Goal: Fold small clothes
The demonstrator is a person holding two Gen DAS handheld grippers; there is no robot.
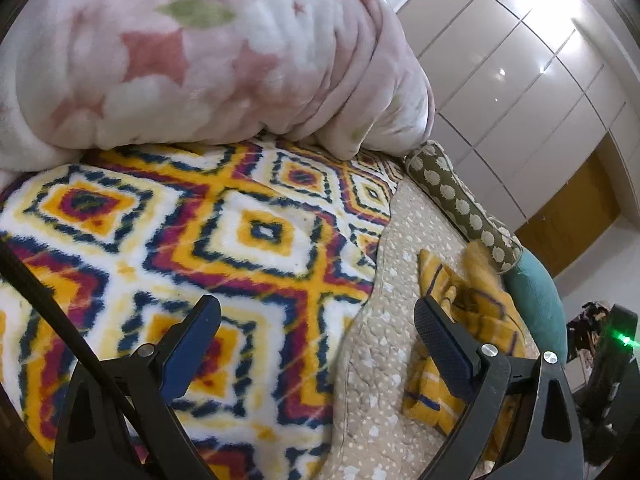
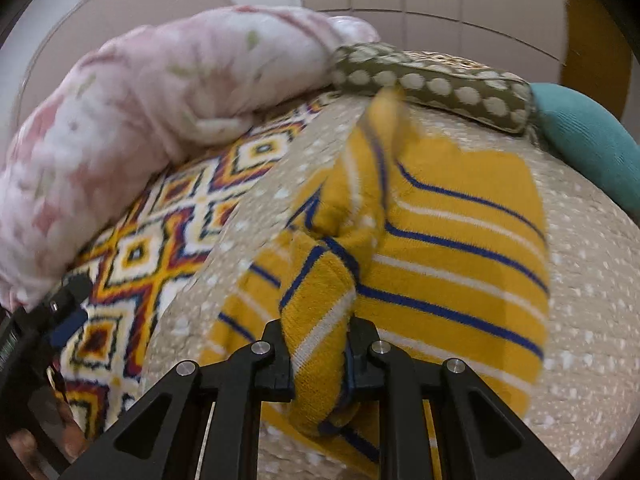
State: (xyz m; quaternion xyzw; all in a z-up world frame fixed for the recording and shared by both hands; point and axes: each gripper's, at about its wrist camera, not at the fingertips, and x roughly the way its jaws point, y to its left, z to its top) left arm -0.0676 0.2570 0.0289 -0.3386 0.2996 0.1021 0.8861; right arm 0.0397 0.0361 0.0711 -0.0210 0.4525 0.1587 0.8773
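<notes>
Yellow knit top [image 2: 460, 240] (blue/white stripes), bunched fold pinched in right claw [image 2: 318, 356], left claw [image 1: 316, 344] open over fuzzy blanket [image 1: 160, 220]

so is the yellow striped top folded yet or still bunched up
Bunched, not folded: the yellow striped top lies rumpled, one part pinched in the right gripper.

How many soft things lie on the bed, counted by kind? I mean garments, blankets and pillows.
Garments: 1, the yellow striped garment
Blankets: 2, the pink floral blanket and the diamond-pattern blanket
Pillows: 2, the olive dotted bolster and the teal pillow
Total: 5
</notes>
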